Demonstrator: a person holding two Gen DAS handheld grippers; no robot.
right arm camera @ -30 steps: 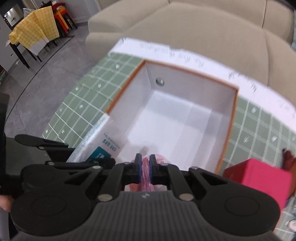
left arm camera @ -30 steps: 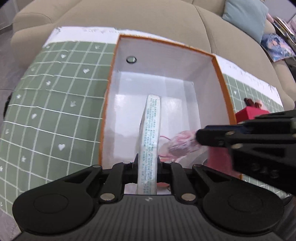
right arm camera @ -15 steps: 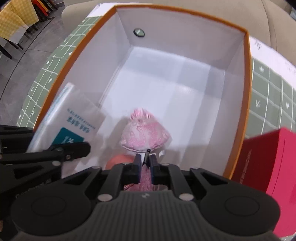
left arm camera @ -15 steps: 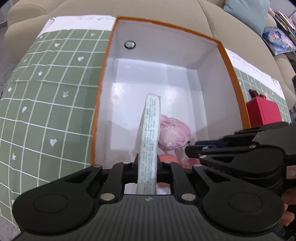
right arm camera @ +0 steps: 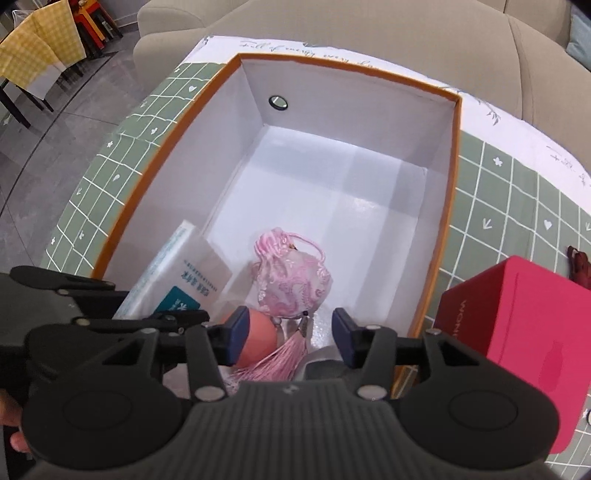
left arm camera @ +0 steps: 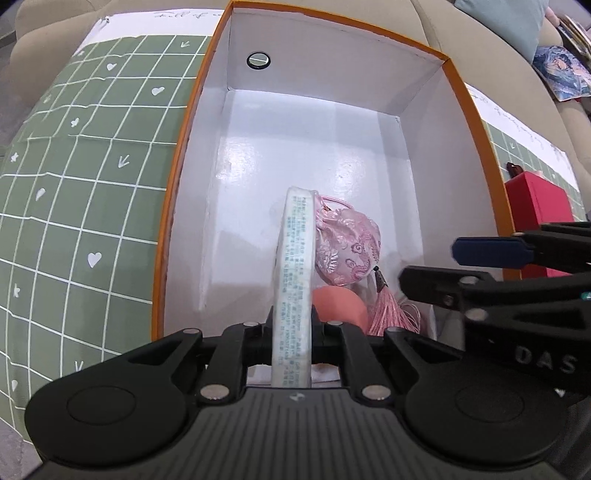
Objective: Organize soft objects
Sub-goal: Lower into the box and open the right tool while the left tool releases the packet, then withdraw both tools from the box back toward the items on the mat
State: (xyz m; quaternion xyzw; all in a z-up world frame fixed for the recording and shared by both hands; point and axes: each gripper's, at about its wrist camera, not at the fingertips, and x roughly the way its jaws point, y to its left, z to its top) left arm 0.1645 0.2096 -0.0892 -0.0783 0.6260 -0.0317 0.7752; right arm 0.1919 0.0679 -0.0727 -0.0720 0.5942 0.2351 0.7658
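**Op:** Since the last look, both hand-held grippers dropped deeper into the orange-rimmed box [right arm camera: 448, 206]. Right hand-held gripper [right arm camera: 290, 334] was clamped on the pink pouch [right arm camera: 291, 275] a sec ago; now its jaws are opening and the pads are off it. Only the pouch's tassel [right arm camera: 273, 360] trails between them.

**Obs:** Where's the pouch sitting?

**Op:** On the white box floor, near end, drawstring top pointing away from me. It's just beside the tissue pack [left arm camera: 295, 273], on its right in the left wrist view, touching or nearly so. A peach-coloured round thing [right arm camera: 258, 341] lies under/next to the tassel, right against the right unit's left pad.

**Obs:** And the left side?

**Op:** Left hand-held gripper [left arm camera: 293, 328] is gripping the tissue pack edge-on, pack standing upright btwn the pads. Its jaws are easing apart a bit, but the pads are on the pack as far as I can see. Can't tell if the pack's lower edge touches the box floor.

**Obs:** Anything outside the box?

**Op:** Red box [right arm camera: 517, 332] stands on the green checked cloth [right arm camera: 517, 199] covering the surface, just right of the orange rim. Beige sofa [right arm camera: 369, 33] behind.
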